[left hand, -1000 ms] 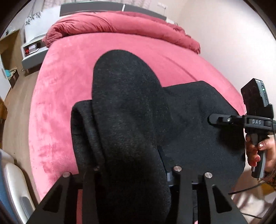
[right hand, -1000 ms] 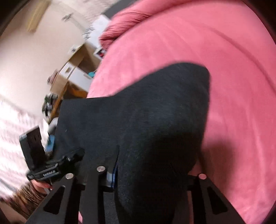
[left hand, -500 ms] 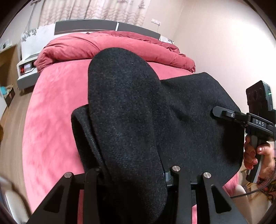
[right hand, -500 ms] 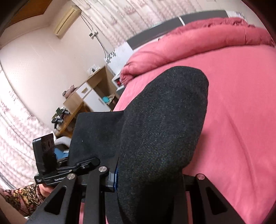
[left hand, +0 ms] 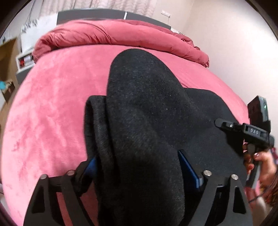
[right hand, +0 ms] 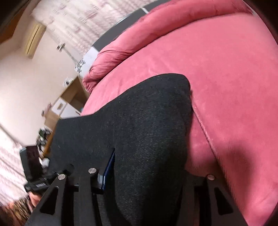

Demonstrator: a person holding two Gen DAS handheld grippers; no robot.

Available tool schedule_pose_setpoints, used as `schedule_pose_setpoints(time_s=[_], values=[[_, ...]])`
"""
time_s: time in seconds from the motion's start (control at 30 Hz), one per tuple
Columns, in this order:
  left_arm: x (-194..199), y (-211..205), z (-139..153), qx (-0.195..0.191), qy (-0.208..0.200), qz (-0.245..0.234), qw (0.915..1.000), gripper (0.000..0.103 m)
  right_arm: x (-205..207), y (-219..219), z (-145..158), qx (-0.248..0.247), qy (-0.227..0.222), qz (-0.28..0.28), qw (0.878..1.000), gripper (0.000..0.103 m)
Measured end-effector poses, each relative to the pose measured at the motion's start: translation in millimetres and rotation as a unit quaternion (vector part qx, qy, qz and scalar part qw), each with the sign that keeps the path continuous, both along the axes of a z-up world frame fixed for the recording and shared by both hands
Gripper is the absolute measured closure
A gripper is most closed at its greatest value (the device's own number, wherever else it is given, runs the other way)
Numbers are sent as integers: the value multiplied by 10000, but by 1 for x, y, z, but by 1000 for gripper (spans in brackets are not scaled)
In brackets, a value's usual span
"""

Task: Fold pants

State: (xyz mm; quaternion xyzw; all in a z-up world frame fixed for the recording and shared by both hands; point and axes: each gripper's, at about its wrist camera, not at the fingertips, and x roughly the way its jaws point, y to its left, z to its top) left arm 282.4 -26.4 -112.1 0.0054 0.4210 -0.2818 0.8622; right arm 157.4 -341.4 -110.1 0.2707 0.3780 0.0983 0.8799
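Note:
The black knit pants hang bunched between both grippers above the pink bed. My left gripper is shut on a thick fold of the pants, which hides its fingertips. My right gripper is shut on the other edge of the pants, with cloth draped over its fingers. In the left wrist view the right gripper shows at the far right, held by a hand. In the right wrist view the left gripper shows blurred at the lower left.
A rolled red duvet lies along the head of the bed by the dark headboard. A wall stands right of the bed. A wooden desk and drawers stand to the bed's left. The bed edge runs near the right gripper.
Both grippers have tilted back down toward the bed with the pants still held. The pants now sit lower over the mattress. The right wrist view is blurred from motion.

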Motion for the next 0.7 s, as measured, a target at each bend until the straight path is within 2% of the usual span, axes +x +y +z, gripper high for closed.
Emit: schedule_pose_setpoints(time_s=[0.1,0.17,0.27,0.33,0.4,0.53,0.63,0.7], values=[[-11,19,-1,-199,135,332,9992,6,3,-2,7,-75,251,-75,9996,54],[-21,35,-3,-372,262,503,9977,6,-2,-2,16,-243,425,-406,9980,49],[-52,54,-6,-479,136,667,9965,6,-39,3,30,-743,366,-1118,9903,45],[-70,66,-7,-442,124,723,9963,6,-64,15,43,-1278,256,-1540,9794,45],[-84,68,-9,-495,158,872,9948,6,-86,28,45,-1586,226,-1585,9743,45],[-113,66,-3,-313,83,1068,9937,6,-112,49,32,-1901,655,-1322,9706,45],[-137,68,1,-122,-126,1137,9934,6,-141,58,32,-1895,641,-1516,9680,45],[-147,61,-1,214,-119,1101,9936,6,-152,65,35,-1799,678,-1627,9678,45]])
